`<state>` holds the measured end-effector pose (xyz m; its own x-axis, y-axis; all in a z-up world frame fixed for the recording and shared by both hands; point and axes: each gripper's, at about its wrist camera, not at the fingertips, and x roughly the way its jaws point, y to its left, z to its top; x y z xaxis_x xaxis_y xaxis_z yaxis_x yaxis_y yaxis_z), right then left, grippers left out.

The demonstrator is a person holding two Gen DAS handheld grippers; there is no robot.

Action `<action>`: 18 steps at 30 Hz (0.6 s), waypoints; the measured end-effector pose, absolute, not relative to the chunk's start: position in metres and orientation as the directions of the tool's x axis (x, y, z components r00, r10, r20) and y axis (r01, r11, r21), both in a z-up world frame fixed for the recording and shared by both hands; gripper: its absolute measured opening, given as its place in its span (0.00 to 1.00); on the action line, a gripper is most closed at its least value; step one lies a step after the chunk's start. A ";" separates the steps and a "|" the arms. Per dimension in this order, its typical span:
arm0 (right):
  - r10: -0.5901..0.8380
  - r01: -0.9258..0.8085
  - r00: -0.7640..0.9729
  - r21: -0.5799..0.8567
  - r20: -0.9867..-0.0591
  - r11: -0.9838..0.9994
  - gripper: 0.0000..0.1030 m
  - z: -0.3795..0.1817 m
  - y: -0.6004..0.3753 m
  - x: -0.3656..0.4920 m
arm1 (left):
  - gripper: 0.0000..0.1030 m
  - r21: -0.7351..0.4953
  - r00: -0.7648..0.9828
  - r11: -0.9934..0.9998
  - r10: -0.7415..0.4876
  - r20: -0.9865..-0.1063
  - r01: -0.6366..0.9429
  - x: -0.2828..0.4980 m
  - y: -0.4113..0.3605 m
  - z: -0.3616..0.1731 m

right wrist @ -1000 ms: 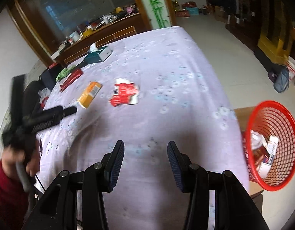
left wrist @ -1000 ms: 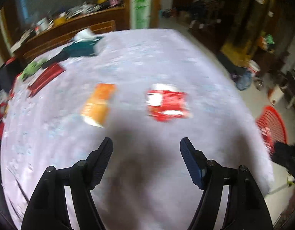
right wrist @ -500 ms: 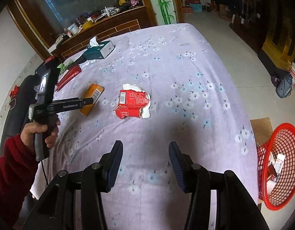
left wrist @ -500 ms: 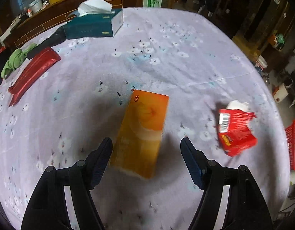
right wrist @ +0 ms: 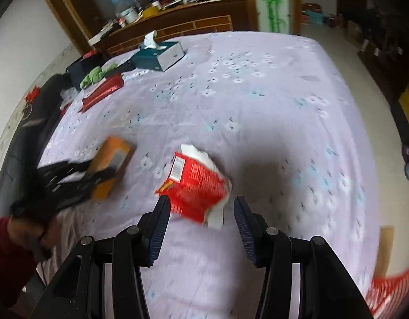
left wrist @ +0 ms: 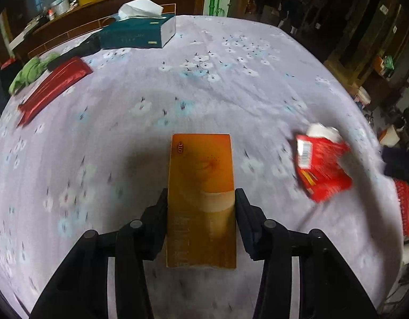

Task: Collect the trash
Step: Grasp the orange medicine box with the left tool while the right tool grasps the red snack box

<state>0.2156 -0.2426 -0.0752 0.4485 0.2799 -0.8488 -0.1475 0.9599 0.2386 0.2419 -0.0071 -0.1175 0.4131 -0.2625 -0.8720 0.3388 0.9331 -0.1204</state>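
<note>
An orange carton lies flat on the lilac flowered tablecloth. My left gripper has its fingers pressed against the carton's two long sides. The right wrist view shows that gripper gripping the carton. A torn red packet with white paper sticking out lies just ahead of my right gripper and partly between its open fingers, which do not touch it. The same packet is blurred at the right of the left wrist view. A red mesh basket stands below the table's right edge.
At the far side lie a teal tissue box, a long red packet and a green cloth. A wooden sideboard stands behind the table. A person's red sleeve is at lower left.
My left gripper moved forward over the orange carton and closed on its sides. My right gripper dropped toward the table and came up to the red packet, still open.
</note>
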 end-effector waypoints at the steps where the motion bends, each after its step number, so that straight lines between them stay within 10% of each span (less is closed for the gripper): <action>1: 0.281 -0.160 0.442 0.234 -0.852 0.959 0.51 -0.080 -0.242 0.224 | 0.43 -0.142 0.406 0.932 -0.279 -0.870 0.334 0.233 -0.003 -0.115; 9: 0.336 -0.233 0.392 0.261 -0.857 0.937 0.50 -0.110 -0.229 0.257 | 0.43 -0.151 0.419 0.940 -0.275 -0.865 0.305 0.189 0.015 -0.101; 13: 0.317 -0.276 0.354 0.226 -0.880 0.934 0.06 -0.117 -0.210 0.245 | 0.43 -0.153 0.424 0.944 -0.272 -0.864 0.293 0.178 0.018 -0.099; 18: 0.302 -0.263 0.350 0.216 -0.887 0.940 0.02 -0.115 -0.198 0.209 | 0.43 -0.155 0.432 0.937 -0.285 -0.856 0.312 0.165 0.011 -0.094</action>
